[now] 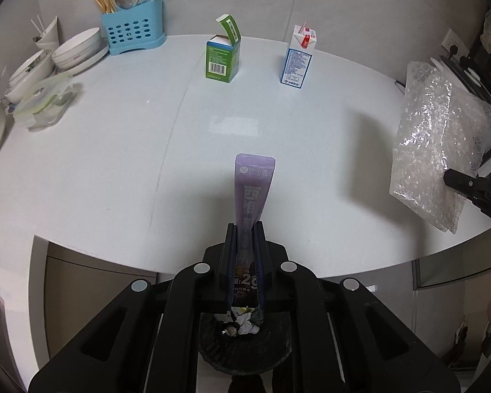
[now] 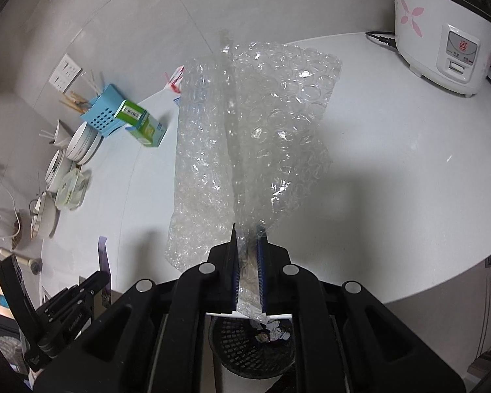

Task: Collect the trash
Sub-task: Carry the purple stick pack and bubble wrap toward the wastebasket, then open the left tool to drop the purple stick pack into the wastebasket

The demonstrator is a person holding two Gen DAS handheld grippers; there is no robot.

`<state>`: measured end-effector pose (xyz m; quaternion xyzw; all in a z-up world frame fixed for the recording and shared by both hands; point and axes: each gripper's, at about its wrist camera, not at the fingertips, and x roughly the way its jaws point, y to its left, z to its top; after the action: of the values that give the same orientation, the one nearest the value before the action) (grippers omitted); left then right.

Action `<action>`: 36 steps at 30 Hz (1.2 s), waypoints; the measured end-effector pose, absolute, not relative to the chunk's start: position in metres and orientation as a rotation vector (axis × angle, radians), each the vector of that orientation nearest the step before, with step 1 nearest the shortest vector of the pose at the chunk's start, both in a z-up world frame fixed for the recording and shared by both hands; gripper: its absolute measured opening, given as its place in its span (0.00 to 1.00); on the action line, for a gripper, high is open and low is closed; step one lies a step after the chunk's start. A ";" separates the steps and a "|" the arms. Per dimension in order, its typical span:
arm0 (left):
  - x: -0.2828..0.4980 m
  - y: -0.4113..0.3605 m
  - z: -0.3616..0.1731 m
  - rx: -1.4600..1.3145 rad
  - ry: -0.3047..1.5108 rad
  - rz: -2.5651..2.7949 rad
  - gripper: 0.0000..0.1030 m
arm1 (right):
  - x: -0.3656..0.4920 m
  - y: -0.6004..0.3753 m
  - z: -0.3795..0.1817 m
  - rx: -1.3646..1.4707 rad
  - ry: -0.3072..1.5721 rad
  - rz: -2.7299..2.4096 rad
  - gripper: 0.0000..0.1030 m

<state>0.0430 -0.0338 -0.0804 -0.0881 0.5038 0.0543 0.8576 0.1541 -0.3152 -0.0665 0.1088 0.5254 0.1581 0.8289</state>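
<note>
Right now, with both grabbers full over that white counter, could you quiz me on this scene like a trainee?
1. True or false: the left gripper is shut on a purple flat sachet.
2. What does the right gripper hold: (a) clear bubble wrap sheet, (b) spoon, (c) bowl?
3. How many upright cartons stand on the white countertop?

Key: 1 true; 2 a; 3 two, the green carton and the blue-and-white carton.

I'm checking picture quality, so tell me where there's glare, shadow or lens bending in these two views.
Left wrist view: a pale glare patch on the counter beyond the purple sachet, a soft shadow to its right, and the counter edge bows. Right wrist view: sparkle on the bubble wrap, its shadow to the right, dark corners.
</note>
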 end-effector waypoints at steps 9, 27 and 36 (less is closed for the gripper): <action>0.004 -0.036 -0.080 -0.171 1.048 0.086 0.09 | 0.103 -0.309 -0.066 0.212 1.102 0.364 0.08; -0.052 -0.025 -0.123 -0.182 1.096 0.086 0.09 | 0.014 -0.283 -0.099 0.080 1.128 0.483 0.08; -0.072 -0.019 -0.155 -0.182 1.111 0.097 0.09 | -0.019 -0.261 -0.132 -0.011 1.177 0.565 0.08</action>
<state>-0.0717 -0.0186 -0.1549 -0.0860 0.5262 0.0459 0.8447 -0.0187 -0.2614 -0.1315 -0.0050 0.5478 0.2629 0.7942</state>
